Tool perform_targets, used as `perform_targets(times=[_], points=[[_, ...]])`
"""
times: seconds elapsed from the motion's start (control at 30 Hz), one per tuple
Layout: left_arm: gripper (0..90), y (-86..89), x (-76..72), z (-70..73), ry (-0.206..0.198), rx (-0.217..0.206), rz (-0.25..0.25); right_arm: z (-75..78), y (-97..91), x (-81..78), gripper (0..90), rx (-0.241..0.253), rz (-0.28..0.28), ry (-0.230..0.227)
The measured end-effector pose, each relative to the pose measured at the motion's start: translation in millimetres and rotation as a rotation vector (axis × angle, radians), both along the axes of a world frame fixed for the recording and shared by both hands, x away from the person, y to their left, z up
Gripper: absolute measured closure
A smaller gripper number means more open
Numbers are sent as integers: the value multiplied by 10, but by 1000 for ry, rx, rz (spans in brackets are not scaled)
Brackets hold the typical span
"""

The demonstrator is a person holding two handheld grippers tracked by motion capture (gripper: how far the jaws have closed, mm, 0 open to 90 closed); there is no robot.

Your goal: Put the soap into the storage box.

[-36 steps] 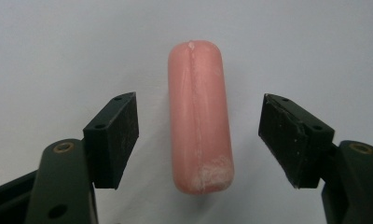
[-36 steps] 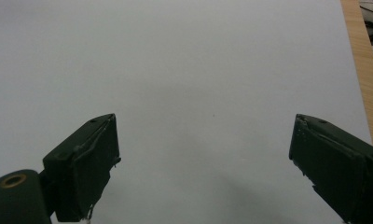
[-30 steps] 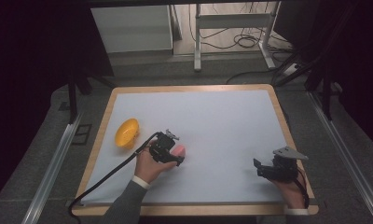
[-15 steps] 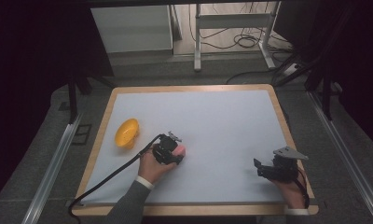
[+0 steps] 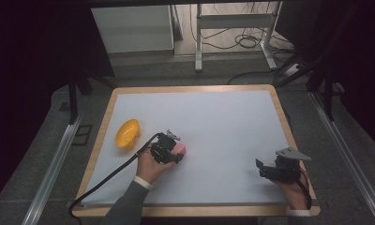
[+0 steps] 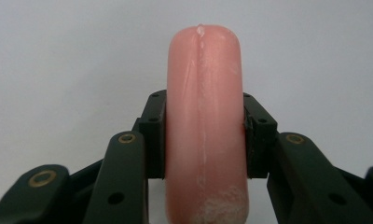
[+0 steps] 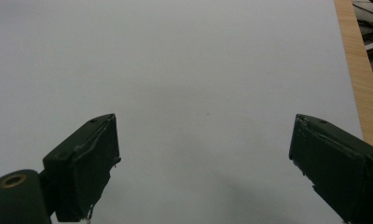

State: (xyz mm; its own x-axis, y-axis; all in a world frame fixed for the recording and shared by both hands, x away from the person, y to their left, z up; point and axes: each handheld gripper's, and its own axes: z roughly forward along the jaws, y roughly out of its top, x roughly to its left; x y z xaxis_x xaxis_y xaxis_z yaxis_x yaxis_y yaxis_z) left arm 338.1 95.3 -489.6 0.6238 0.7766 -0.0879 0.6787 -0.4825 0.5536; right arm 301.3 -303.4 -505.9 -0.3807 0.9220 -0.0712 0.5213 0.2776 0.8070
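Observation:
A pink, sausage-shaped piece (image 6: 204, 93) stands upright between my left gripper's black pads, which press on both its sides. The left gripper (image 6: 204, 135) has just been closing and is now shut on it. In the high view that gripper (image 5: 175, 154) sits low over the white sheet, left of the middle, with the pink piece (image 5: 180, 149) at its tip. An orange bowl (image 5: 127, 133) lies tipped on its side further left. My right gripper (image 5: 260, 168) rests near the front right corner, and in its own view the right gripper (image 7: 205, 158) stands wide open over bare sheet.
The white sheet covers a wooden-edged table (image 5: 280, 112). That wooden edge (image 7: 357, 70) runs close along the right gripper's right side. A black cable (image 5: 106, 180) trails from the left gripper to the front left corner. Metal rails and dark floor surround the table.
The left gripper's jaws have come together around the pink piece, and the hand shifted only slightly. The right hand has kept still.

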Motion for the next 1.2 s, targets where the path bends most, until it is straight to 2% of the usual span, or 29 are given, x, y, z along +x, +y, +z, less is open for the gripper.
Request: perform_targets(times=[0.13,0.63,1.2], points=[[600,50,-11,78,-15,-19,1,-3,-2,3,81,0,0,1],[600,207,-49,293,-67,-46,7,8,-7,-3,81,2,-3,-3],[600,441,-32,501,-121,-48,53,8,-8,-3,81,-2,-7,-2]])
